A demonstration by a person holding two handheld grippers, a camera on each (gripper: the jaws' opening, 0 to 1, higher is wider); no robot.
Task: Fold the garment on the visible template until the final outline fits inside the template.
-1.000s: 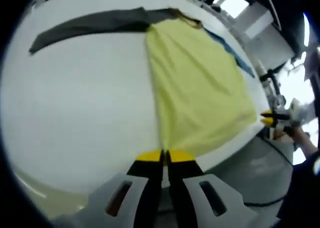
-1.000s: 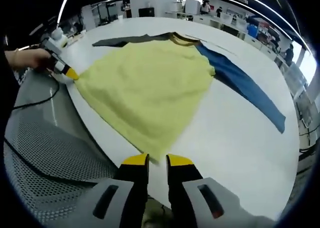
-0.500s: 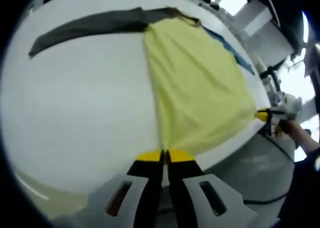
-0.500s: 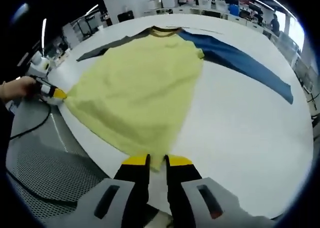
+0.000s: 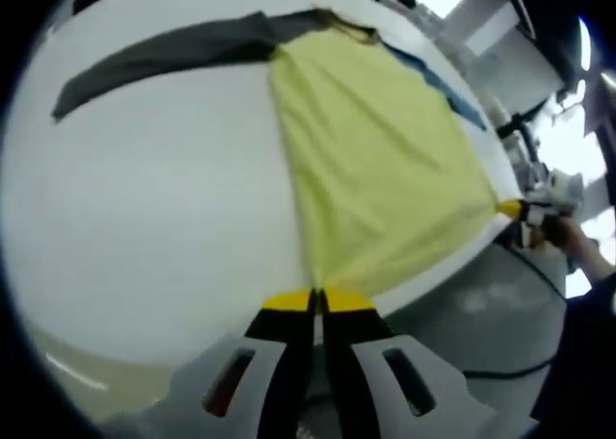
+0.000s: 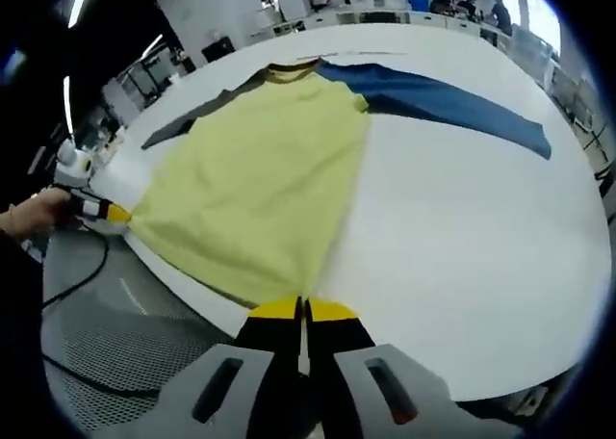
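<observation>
The yellow shirt [image 5: 375,160] lies flat on the white counter [image 5: 154,198], collar at the far end. The left gripper [image 5: 317,301] and right gripper [image 6: 301,310] each have jaws pinched on a near hem corner, so the shirt's length runs straight away from both.

A white table [image 6: 462,237] carries a garment [image 6: 260,184] laid flat: yellow body, one grey sleeve [image 5: 164,54], one blue sleeve [image 6: 443,107]. The hem lies at the table's near edge.
</observation>
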